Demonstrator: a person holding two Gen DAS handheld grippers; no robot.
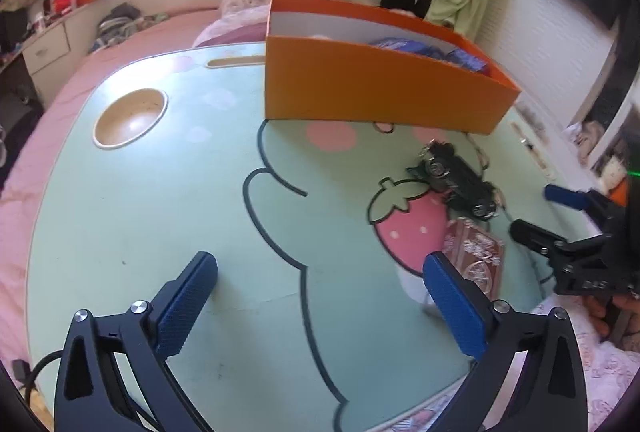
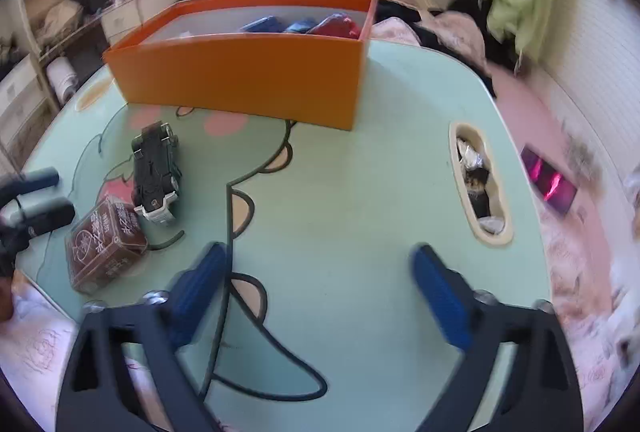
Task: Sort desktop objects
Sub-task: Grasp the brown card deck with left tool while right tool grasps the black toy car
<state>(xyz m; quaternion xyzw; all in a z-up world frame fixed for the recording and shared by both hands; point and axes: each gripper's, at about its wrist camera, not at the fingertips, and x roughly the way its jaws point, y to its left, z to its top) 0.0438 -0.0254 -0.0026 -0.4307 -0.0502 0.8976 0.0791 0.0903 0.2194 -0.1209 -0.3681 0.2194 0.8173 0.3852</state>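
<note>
- The left tongs [image 1: 320, 296] hover over the green desk [image 1: 160, 216] with their blue pads spread wide and nothing between them.
- The right tongs [image 2: 320, 288] are likewise spread wide over the desk and hold nothing; this view is a little blurred.
- A black toy car [image 1: 456, 179] lies on the desk ahead of the left tongs and off to their right, on the edge of a printed strawberry; in the right wrist view it sits ahead and to the left of the right tongs, apparently belly up.
- A brown packet [image 1: 476, 252] lies just nearer than the car, close beside the right pad of the left tongs; whether packet and car touch is unclear.
- An orange box [image 1: 380, 87] stands farther ahead of both tongs, beyond the car. Blue and red items [image 2: 316, 25] lie inside it, toward its right end as seen from the right tongs.
- A round cup recess [image 1: 130, 117] is sunk in the desk ahead-left of the left tongs.
- An oval slot [image 2: 480, 183] with bits of clutter lies ahead-right of the right tongs.
</note>
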